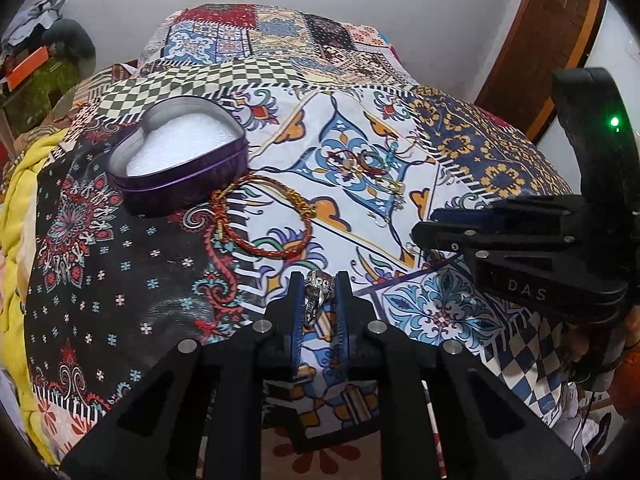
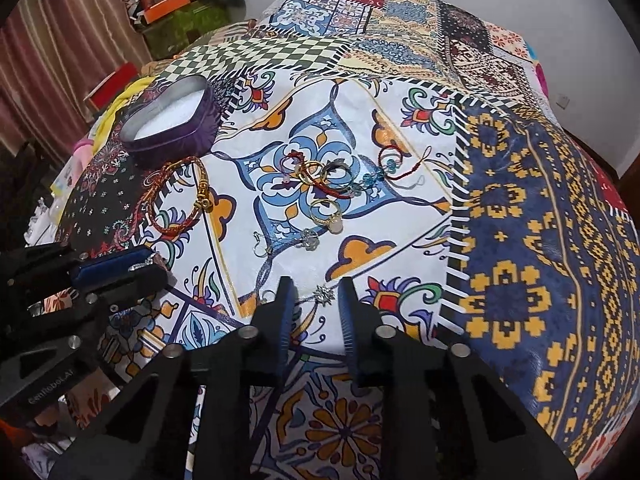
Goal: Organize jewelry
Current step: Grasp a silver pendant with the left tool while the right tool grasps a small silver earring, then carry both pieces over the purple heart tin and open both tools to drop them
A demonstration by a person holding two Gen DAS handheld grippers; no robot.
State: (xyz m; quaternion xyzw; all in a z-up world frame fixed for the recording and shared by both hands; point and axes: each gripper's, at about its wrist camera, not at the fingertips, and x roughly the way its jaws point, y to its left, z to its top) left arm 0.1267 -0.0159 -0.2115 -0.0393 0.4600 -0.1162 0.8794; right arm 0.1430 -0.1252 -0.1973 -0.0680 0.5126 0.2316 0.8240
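On a bed draped in a patchwork-print bedspread (image 2: 400, 240), two handheld grippers work through a scatter of jewelry. Left gripper (image 1: 318, 292) has its blue-padded fingers (image 1: 345, 300) pinched shut on a silver ring (image 1: 318, 286), stone end up, lifted clear of the cloth, apparently so it can be carried to the box without snagging the fabric. That box, a purple heart-shaped tin (image 1: 180, 160), sits lid-off with white foam padding showing, just beyond a red braided bracelet (image 1: 264, 220) that lies touching its near wall; it holds no jewelry yet. Right gripper (image 2: 316, 296) rests low over the spread with its fingers apart, straddling a small silver star-shaped piece (image 2: 322, 294), likely a pendant or stud, though the wrist view is too coarse to say which. Whether its tips touch the cloth cannot be told. Farther out, a tangle of gold rings (image 2: 316, 172), red cord and blue beads waits in the middle of the blue floral motif, near the tin but well apart from both grippers. Sorting looks barely begun.
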